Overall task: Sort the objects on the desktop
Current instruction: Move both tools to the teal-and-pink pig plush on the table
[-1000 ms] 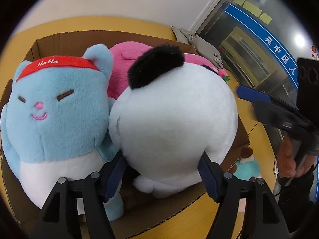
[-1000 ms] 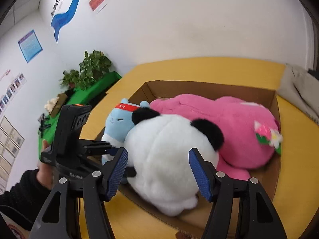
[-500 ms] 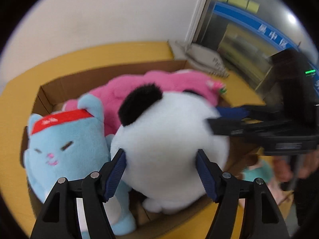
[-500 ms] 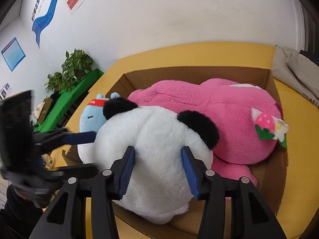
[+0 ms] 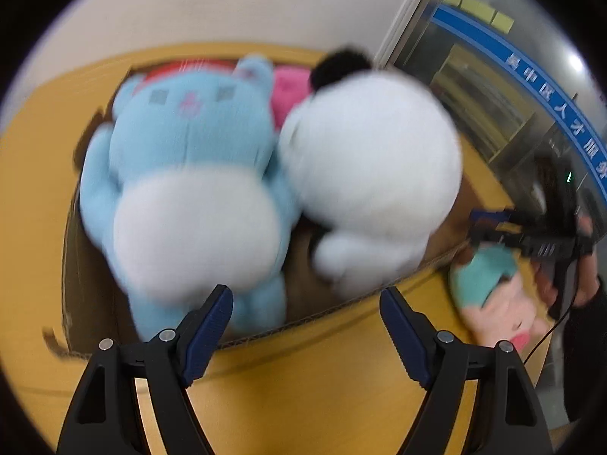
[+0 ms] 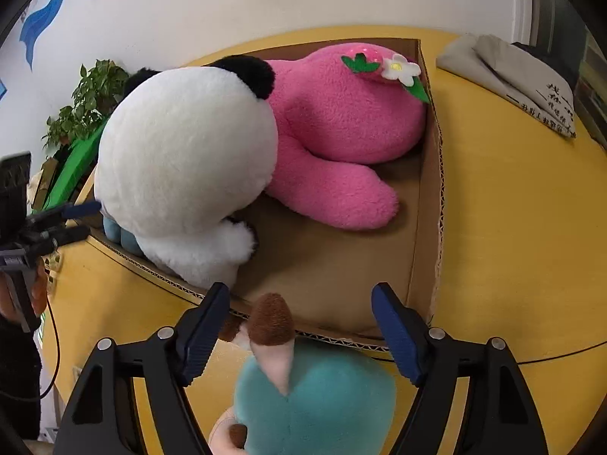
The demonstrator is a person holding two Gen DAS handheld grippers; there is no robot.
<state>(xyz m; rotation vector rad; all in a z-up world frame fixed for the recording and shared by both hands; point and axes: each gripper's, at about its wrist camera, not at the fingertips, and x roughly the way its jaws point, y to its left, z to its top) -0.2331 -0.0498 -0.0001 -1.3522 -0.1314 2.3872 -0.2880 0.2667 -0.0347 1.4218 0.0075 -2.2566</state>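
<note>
Both claws gape empty: left claw (image 5: 305, 307), right claw (image 6: 299, 305). The cardboard box (image 6: 430, 204) on the yellow surface (image 6: 508, 204) holds the panda plush (image 6: 182, 159) and pink plush (image 6: 334, 113); only the left view shows the blue cat plush (image 5: 189, 159). A teal-haired doll (image 6: 315, 398) lies outside, under the right claw.

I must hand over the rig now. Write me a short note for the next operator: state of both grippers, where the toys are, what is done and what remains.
Left gripper: open, holds nothing, in front of the cardboard box.
Right gripper: open, holds nothing, above the teal plush doll.
In the box: panda plush, blue cat plush beside it, pink plush behind them.
Done: three plush toys are in the box.
Left: the teal plush doll lies on the yellow table outside the box, near its front wall; it probably goes in next. A folded grey cloth bag lies apart at the back right.
</note>
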